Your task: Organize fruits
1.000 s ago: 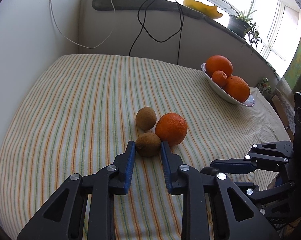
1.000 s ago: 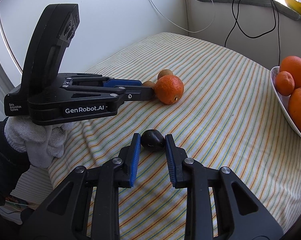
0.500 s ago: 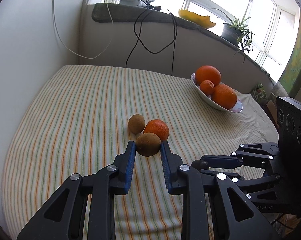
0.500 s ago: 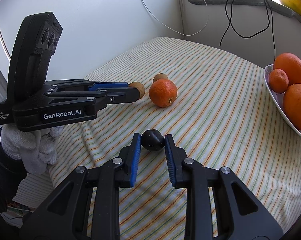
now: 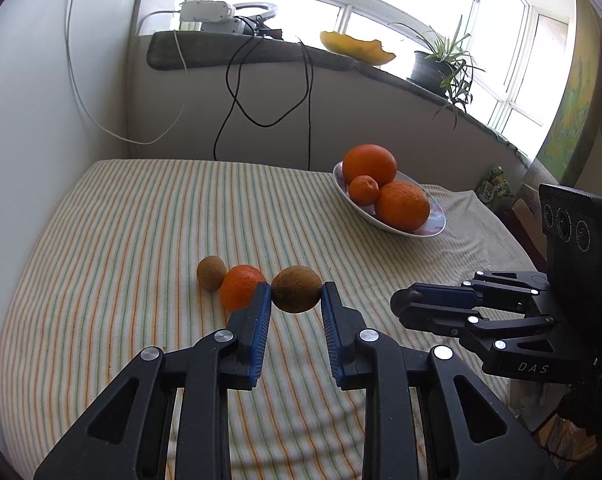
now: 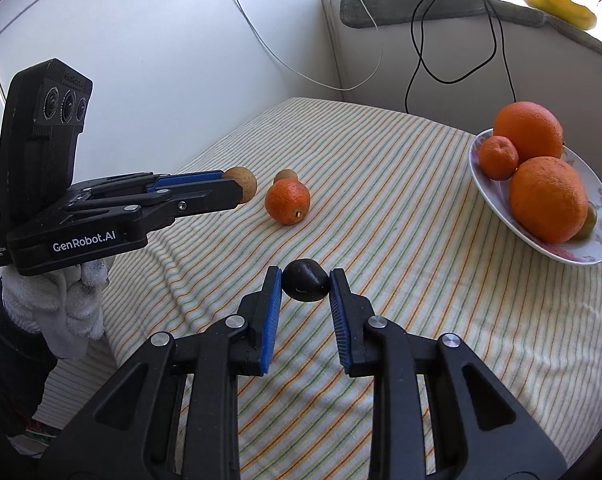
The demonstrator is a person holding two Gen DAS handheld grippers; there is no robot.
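Note:
My left gripper (image 5: 295,294) is shut on a brown kiwi (image 5: 296,288) and holds it above the striped cloth; it shows in the right wrist view (image 6: 241,184) too. My right gripper (image 6: 305,280) is shut on a dark plum (image 6: 305,280), also held above the cloth. A loose orange (image 5: 240,286) and a second kiwi (image 5: 211,272) lie together on the cloth. A white bowl (image 5: 429,230) at the far right holds two big oranges (image 5: 401,206) and a small mandarin (image 5: 363,190).
The table is covered by a striped cloth (image 5: 141,220) and stands in a wall corner. Black and white cables (image 5: 237,92) hang from a sill behind it. A potted plant (image 5: 437,68) stands on the sill. A greenish fruit (image 6: 585,222) peeks from behind the bowl's oranges.
My left gripper has lifted the kiwi off the cloth, up and back from the orange and second kiwi. My right gripper still holds the plum, slightly raised.

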